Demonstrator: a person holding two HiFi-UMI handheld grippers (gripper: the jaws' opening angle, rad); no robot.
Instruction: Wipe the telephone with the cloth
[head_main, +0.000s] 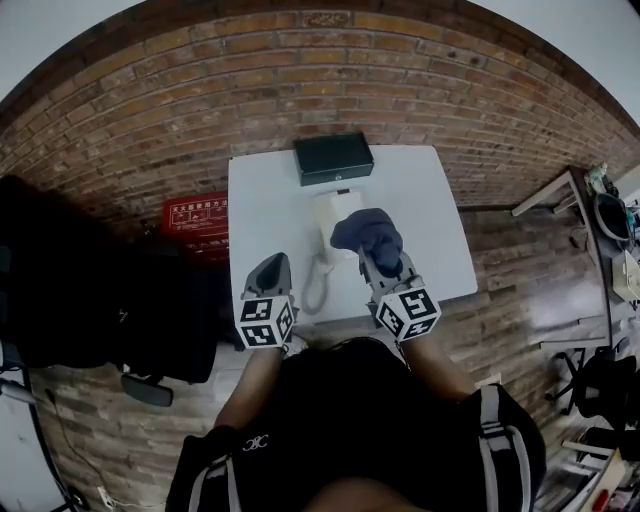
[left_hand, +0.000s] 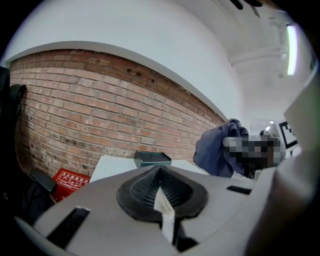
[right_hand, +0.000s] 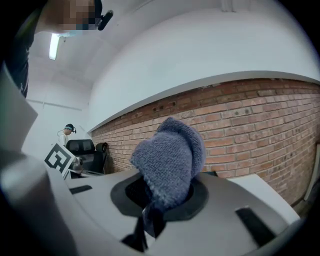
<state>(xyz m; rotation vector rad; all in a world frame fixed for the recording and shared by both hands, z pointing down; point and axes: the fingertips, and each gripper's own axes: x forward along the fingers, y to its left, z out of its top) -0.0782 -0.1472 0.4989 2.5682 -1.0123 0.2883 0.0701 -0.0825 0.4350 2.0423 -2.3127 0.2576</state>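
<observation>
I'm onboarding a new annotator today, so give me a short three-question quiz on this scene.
1. True or false: the right tongs grip the blue-grey knitted cloth.
2. The dark rectangular box sits at which edge of the white table: A near the person, B far from the person, C left?
3. Fill in: in the head view, the cloth overlaps the white corded ____.
Key: 1 true; 2 B; 3 telephone.

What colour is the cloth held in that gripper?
Dusky blue-grey, knitted; the cloth shows best in the right gripper view.
</observation>
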